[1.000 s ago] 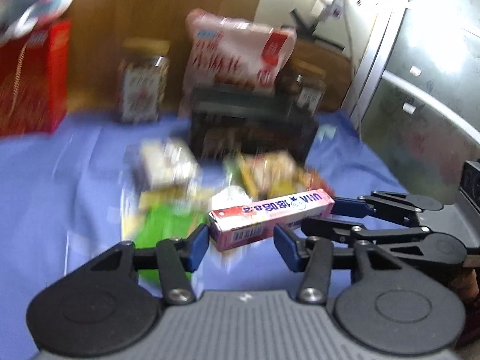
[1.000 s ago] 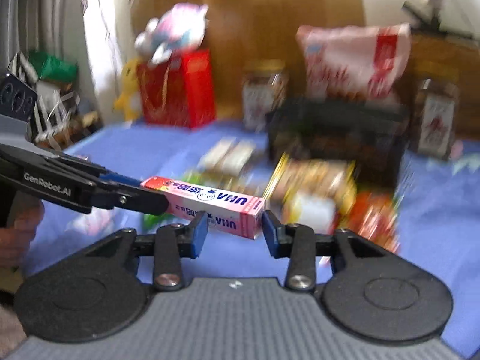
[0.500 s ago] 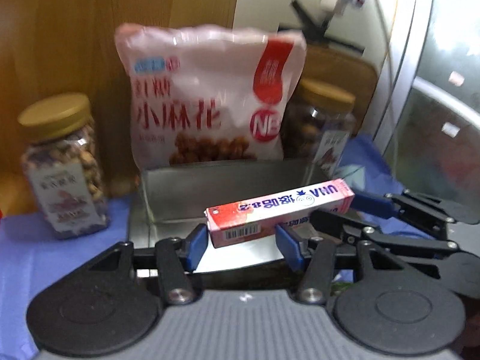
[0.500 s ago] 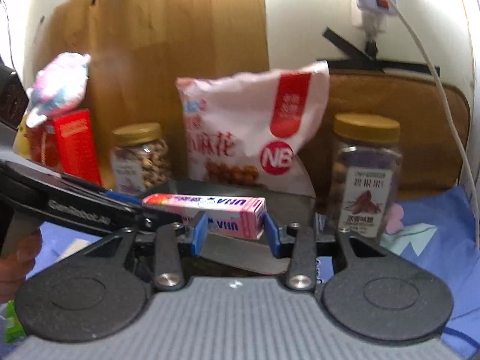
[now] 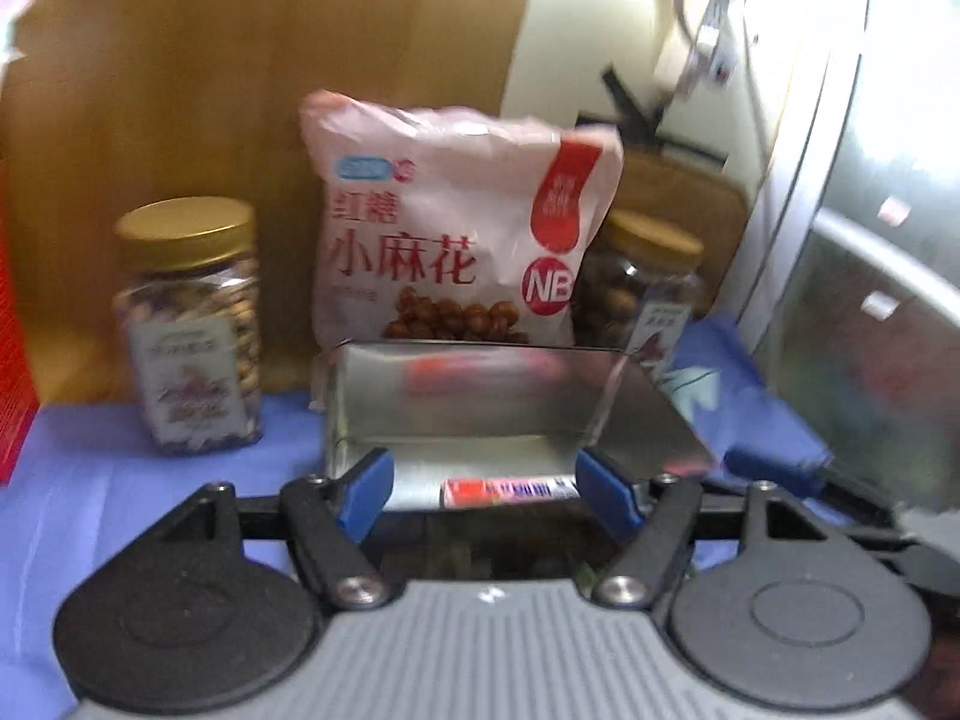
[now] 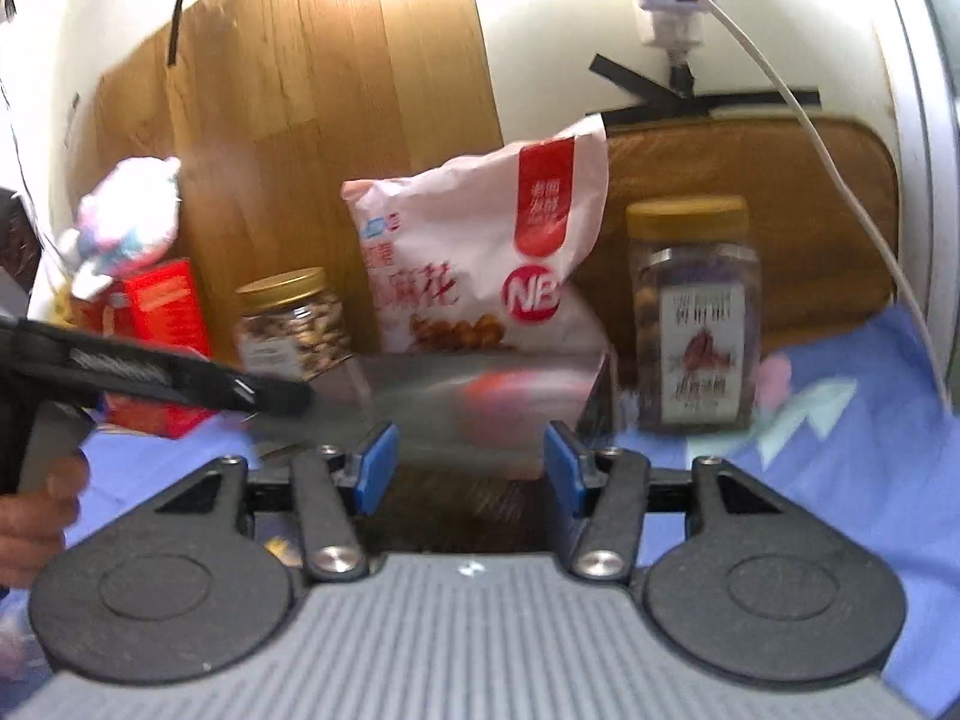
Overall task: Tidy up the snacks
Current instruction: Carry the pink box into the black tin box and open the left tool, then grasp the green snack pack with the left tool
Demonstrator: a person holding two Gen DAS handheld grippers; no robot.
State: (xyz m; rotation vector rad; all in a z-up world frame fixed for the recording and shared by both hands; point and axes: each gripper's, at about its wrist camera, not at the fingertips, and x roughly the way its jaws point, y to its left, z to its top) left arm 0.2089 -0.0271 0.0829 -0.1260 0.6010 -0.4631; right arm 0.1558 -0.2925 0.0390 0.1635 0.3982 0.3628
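Both grippers are over the metal bin (image 5: 480,414) now, and both are letting go! The left gripper (image 5: 483,489) has its jaws opening, blue pads clear on either side, and the pink candy box (image 5: 510,489) sits loose between them, touching neither pad, down against the bin's near edge. It looks to be dropping or already lying inside; the blur makes that hard to call. The right gripper (image 6: 468,468) is opening too, with nothing pressed between its pads; only a red-pink smear shows beyond them in the bin, too blurred to name.

Behind the bin stands the big pink snack bag (image 5: 456,228), leaning on the wooden board (image 5: 270,90). A gold-lidded nut jar (image 5: 192,330) stands to the left, a second jar (image 6: 693,312) to the right, all on the blue cloth (image 5: 120,480). A red box (image 6: 162,306) waits far left.

As for progress: one box appears delivered, so this piece of the sorting looks done. Judging by the bin's mostly bare floor, the job is early, though any other loose snacks are out of view here.
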